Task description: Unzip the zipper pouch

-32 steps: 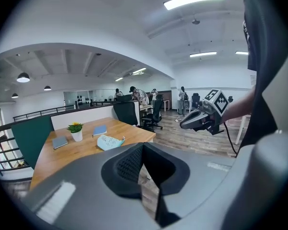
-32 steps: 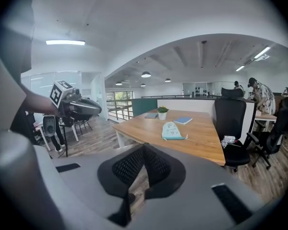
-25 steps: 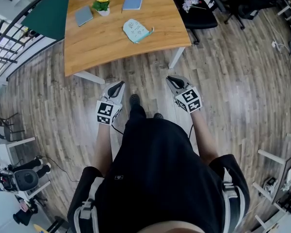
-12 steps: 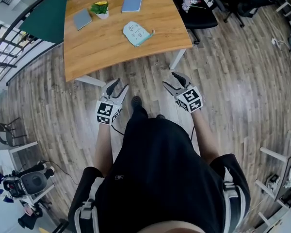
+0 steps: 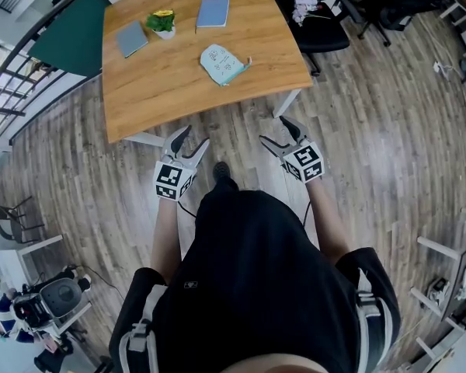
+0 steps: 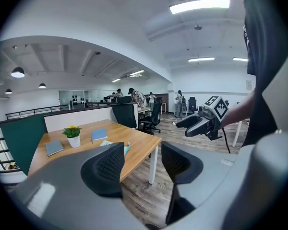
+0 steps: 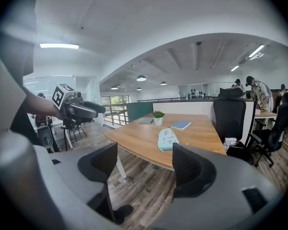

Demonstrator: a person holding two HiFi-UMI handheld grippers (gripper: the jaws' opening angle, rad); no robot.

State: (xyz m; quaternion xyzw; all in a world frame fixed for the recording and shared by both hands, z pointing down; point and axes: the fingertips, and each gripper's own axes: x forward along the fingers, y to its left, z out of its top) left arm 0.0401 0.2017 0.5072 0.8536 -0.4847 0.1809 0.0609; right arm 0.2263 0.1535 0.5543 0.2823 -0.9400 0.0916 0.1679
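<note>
Both left gripper (image 5: 194, 135) and right gripper (image 5: 273, 129) jaws opening, empty; rounded zipper pouch (image 5: 224, 63) on wooden table (image 5: 179, 88).

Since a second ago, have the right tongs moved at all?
Yes: the right tongs have edged toward the table leg, and they are opening, empty.

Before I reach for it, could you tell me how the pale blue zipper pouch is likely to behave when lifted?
The zipper pouch lies flat on the wooden table, so it is probably soft and would sag if pinched at one end. It looks thin, so likely light. It may slide on the smooth top when pushed.
</note>
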